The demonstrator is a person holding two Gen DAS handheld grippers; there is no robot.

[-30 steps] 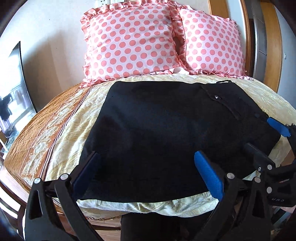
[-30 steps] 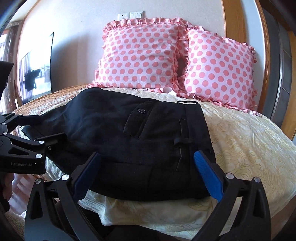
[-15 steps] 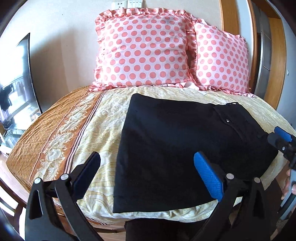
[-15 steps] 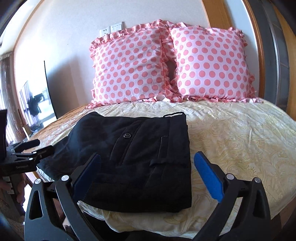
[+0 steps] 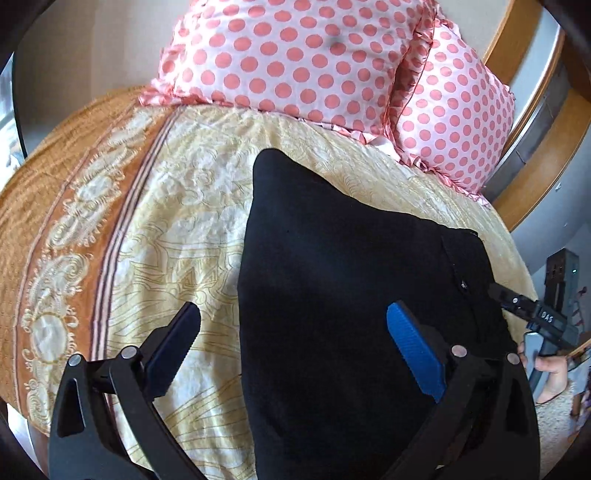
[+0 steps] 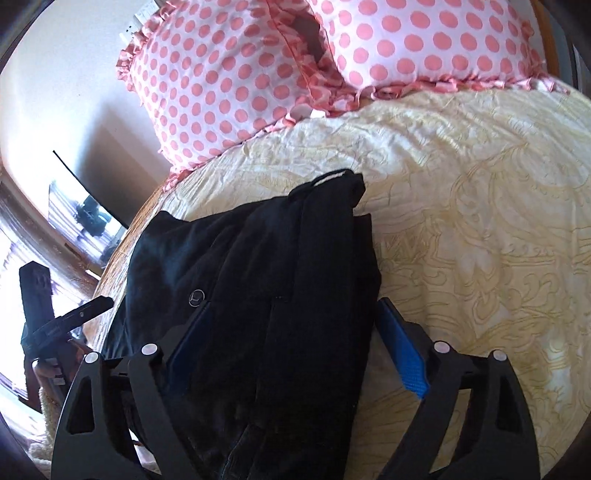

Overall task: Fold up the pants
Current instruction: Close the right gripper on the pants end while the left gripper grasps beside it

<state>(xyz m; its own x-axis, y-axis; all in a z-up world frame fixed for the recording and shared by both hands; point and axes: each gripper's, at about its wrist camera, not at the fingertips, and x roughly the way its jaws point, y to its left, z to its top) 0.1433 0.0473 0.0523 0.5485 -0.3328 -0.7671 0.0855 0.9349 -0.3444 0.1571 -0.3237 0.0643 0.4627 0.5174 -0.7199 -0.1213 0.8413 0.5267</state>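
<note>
Two grippers are held with jaws apart over black pants (image 5: 351, 314) folded at lower centre on the bedspread (image 5: 177, 229): left gripper (image 5: 291, 354), right gripper (image 6: 291, 339). Stacked layers could be dragged apart if only the top one is pinched.

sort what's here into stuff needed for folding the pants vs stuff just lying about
For the job:
- pants, black, lying on the bed
- left gripper, open
- right gripper, open, fingers on either side of the pants

Just lying about:
- two polka-dot pillows
- bedspread
- wall sockets
</note>
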